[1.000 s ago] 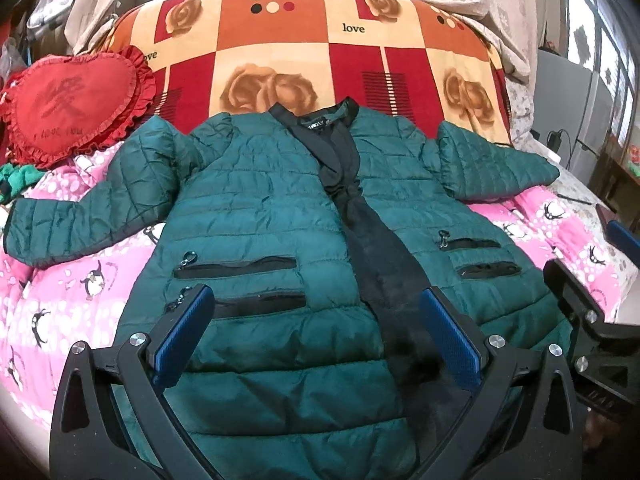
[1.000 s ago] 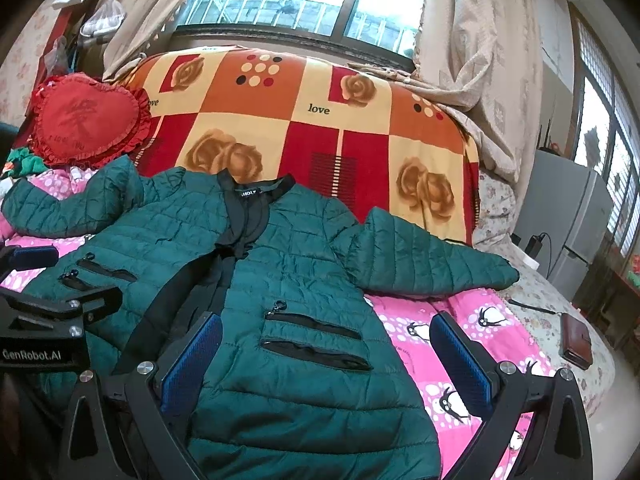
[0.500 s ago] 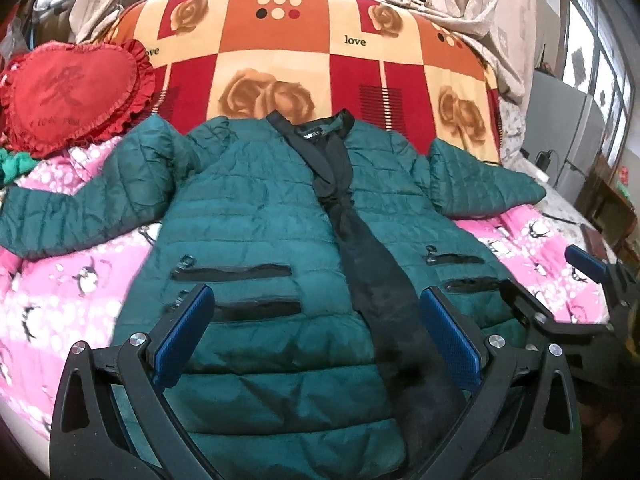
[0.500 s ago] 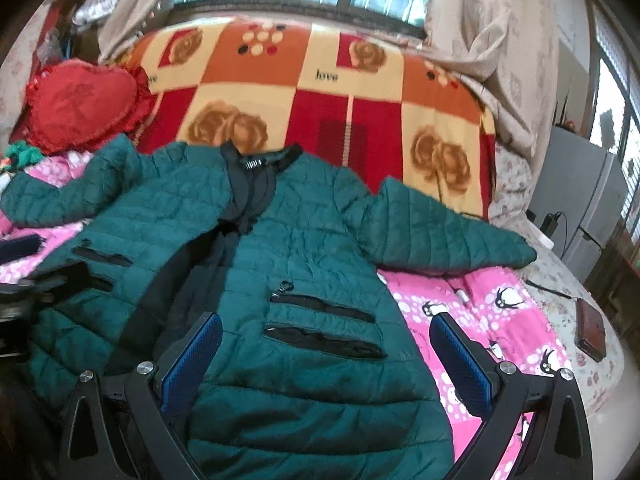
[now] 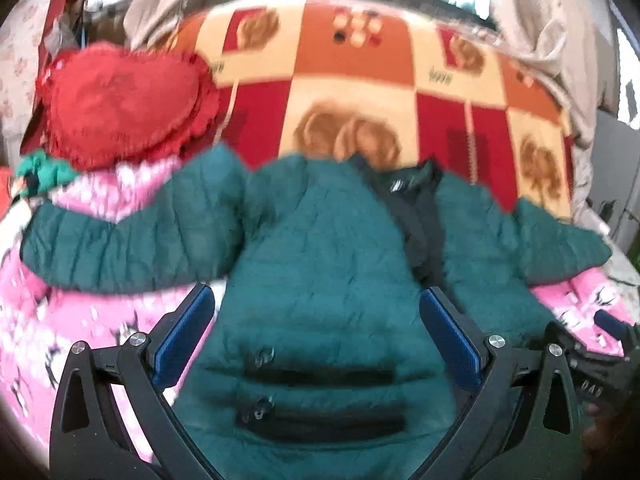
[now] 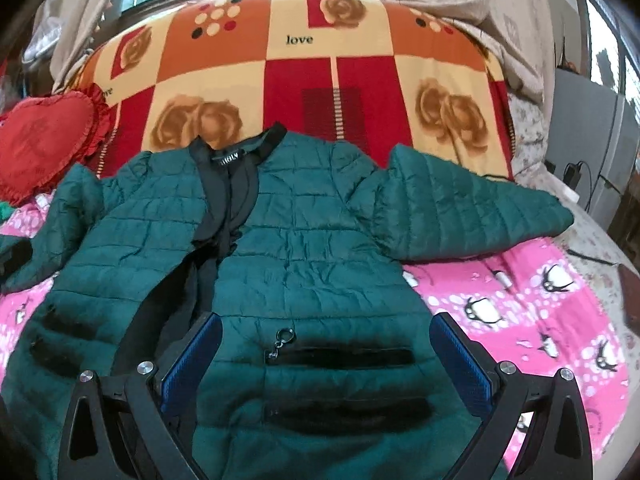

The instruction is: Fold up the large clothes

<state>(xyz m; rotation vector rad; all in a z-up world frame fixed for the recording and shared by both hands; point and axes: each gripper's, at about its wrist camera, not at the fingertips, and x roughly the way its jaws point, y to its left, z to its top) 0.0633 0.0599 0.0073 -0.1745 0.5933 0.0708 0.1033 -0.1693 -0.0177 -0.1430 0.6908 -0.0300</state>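
Observation:
A dark green quilted jacket (image 5: 320, 248) lies front-up on the bed, sleeves spread, black lining showing along the open front. It also shows in the right wrist view (image 6: 304, 248). My left gripper (image 5: 316, 332) is open and empty, above the jacket's left front panel with its two black pocket zips. My right gripper (image 6: 326, 352) is open and empty, above the right front panel and its pockets. The right gripper's body (image 5: 600, 352) shows at the right edge of the left wrist view. The left sleeve (image 5: 128, 248) and right sleeve (image 6: 472, 212) lie flat.
A pink penguin-print sheet (image 6: 532, 300) covers the bed. A red and orange rose blanket (image 6: 320, 80) rises behind the jacket. A red heart cushion (image 5: 120, 104) sits at the back left. A small white object (image 6: 502, 278) lies on the sheet; a cabinet (image 6: 588, 136) stands right.
Both grippers have moved forward over the jacket, toward the collar. The left one also swung left, toward the left sleeve, and its view is blurred by motion. Both stay open.

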